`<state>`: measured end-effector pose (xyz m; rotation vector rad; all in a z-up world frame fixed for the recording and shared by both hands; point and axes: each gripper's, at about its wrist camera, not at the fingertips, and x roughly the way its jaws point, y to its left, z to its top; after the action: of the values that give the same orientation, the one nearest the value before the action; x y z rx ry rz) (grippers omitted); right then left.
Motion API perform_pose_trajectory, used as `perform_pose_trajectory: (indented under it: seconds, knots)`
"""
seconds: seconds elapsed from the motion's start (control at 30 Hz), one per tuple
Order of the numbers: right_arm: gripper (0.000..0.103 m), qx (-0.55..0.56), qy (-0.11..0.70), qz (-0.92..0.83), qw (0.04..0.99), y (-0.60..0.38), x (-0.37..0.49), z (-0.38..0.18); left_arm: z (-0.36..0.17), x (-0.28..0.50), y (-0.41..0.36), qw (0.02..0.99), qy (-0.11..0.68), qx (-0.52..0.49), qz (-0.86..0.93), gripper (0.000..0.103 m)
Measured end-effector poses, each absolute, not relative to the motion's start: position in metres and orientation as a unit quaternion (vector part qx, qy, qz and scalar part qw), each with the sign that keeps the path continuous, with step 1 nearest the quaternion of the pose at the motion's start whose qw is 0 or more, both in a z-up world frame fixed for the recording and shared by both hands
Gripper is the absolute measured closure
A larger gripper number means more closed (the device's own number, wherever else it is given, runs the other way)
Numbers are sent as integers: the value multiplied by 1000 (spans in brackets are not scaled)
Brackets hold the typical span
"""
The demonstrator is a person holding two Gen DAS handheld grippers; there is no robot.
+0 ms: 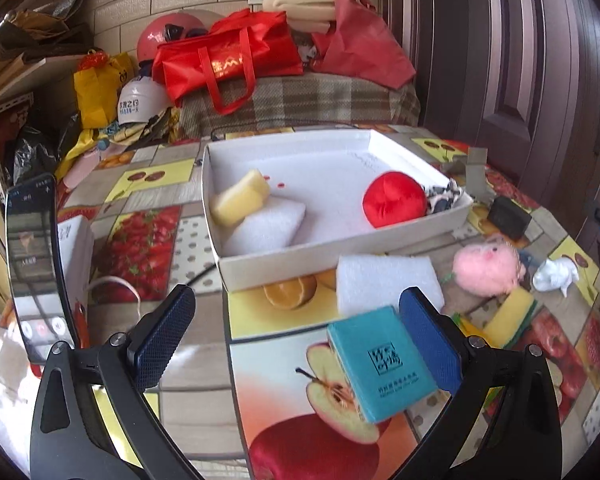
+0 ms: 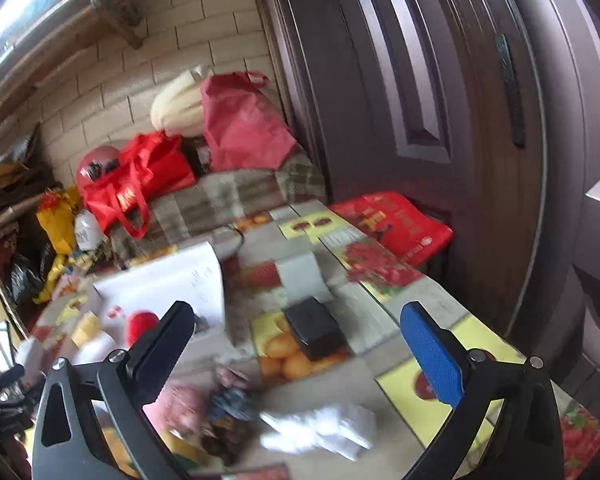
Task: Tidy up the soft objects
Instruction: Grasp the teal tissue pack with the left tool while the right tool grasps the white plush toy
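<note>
White box (image 1: pixel 340 252) holds four soft things; five lie outside. Left gripper (image 1: pixel 296 336) and right gripper (image 2: pixel 298 344) gape, holding nothing.

The left two-finger gripper (image 1: pixel 300 336) has matte black plastic arms with teardrop-shaped cut-outs and round silver screws at the joints; its fingers (image 1: pixel 162 336) carry dark blue pads with a fine dimpled grid texture. The right two-finger gripper (image 2: pixel 300 348) is built the same, black arms with silver screw heads, and one finger pad (image 2: pixel 432 354) shows brighter blue.
</note>
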<state>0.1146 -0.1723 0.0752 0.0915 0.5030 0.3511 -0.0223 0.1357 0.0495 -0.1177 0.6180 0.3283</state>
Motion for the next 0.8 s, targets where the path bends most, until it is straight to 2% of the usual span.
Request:
perform_pose_trajectory:
  seconds: [0.2,0.5,0.53,0.63,0.67,0.7,0.77,0.8]
  knots:
    - [0,-4,332,180,926,-156,128,29,33,-16,118,932,334,-36,134,0]
    - [0,-53,359,187,913,-133,137,18,11,8,111,910,399,-30,103,0]
    - [2,-56,362,188,911,-133,137,18,8,10,114,906,410,-37,98,3]
    - [27,-59,374,192,906,-132,137,15,5,5,120,903,418,-35,92,37]
    - [27,-59,372,193,906,-132,137,15,6,3,122,904,415,-29,92,52]
    - [28,-59,372,196,905,-132,136,15,6,1,125,906,414,-29,90,52]
    - [41,-64,368,205,905,-130,133,15,6,-1,131,906,412,-45,81,53]
    - [42,-66,366,208,905,-129,132,16,7,-1,132,907,411,-47,83,53]
